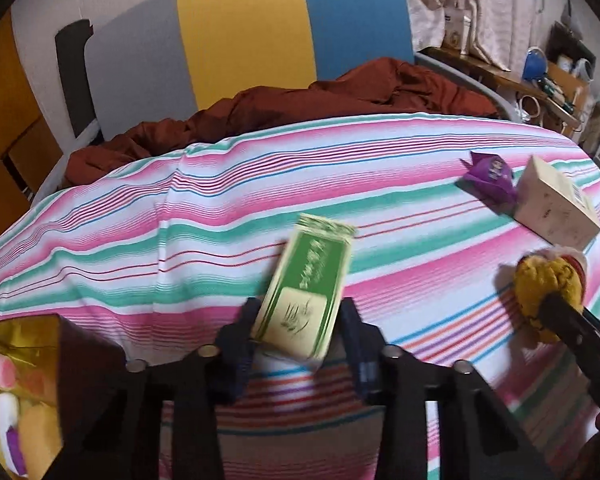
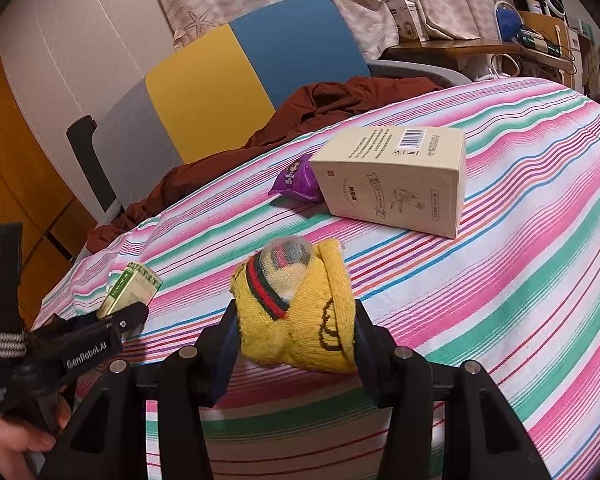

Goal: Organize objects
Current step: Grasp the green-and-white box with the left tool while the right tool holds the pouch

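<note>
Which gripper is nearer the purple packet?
Right. The right gripper, holding the yellow sock, sits just short of the purple packet; the left gripper, holding the green box, is further off to its left.

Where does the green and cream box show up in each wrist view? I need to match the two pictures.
Left wrist view: the green and cream box sits bottom centre, between the left gripper's fingers.
Right wrist view: the same box shows at the lower left, poking out past the left gripper.
Shared landmark: the cream carton lying beside the purple packet.
</note>
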`<control>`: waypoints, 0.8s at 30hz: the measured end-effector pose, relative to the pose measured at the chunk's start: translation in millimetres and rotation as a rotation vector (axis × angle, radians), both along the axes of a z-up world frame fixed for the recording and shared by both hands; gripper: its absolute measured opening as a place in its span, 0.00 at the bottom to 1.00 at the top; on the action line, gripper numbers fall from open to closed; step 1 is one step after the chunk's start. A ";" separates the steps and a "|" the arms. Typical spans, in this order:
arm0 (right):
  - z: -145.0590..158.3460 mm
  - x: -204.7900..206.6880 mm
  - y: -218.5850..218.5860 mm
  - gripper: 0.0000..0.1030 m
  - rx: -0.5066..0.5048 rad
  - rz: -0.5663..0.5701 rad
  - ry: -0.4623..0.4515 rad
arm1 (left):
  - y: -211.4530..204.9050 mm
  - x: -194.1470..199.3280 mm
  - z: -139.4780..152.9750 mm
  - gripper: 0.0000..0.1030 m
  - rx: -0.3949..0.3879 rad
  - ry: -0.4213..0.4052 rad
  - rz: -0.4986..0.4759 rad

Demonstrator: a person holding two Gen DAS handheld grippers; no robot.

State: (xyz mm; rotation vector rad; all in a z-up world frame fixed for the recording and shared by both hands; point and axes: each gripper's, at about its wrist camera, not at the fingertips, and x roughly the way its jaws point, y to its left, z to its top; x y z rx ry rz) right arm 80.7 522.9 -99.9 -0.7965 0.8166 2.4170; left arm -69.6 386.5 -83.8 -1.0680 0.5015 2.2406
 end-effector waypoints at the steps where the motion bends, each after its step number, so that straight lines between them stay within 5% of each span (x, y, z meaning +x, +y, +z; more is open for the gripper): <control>1: 0.0 -0.2 -0.2 0.50 0.000 0.000 0.000 | -0.5 2.6 0.0 0.32 0.005 0.007 -0.003; 12: 0.6 -2.4 -2.6 0.50 0.022 -0.010 -0.018 | -19.5 51.9 -3.0 0.30 -0.011 0.204 -0.015; 24: 18.5 -6.8 -40.5 0.47 0.229 0.005 -0.089 | -74.4 100.8 15.4 0.30 0.138 0.267 0.004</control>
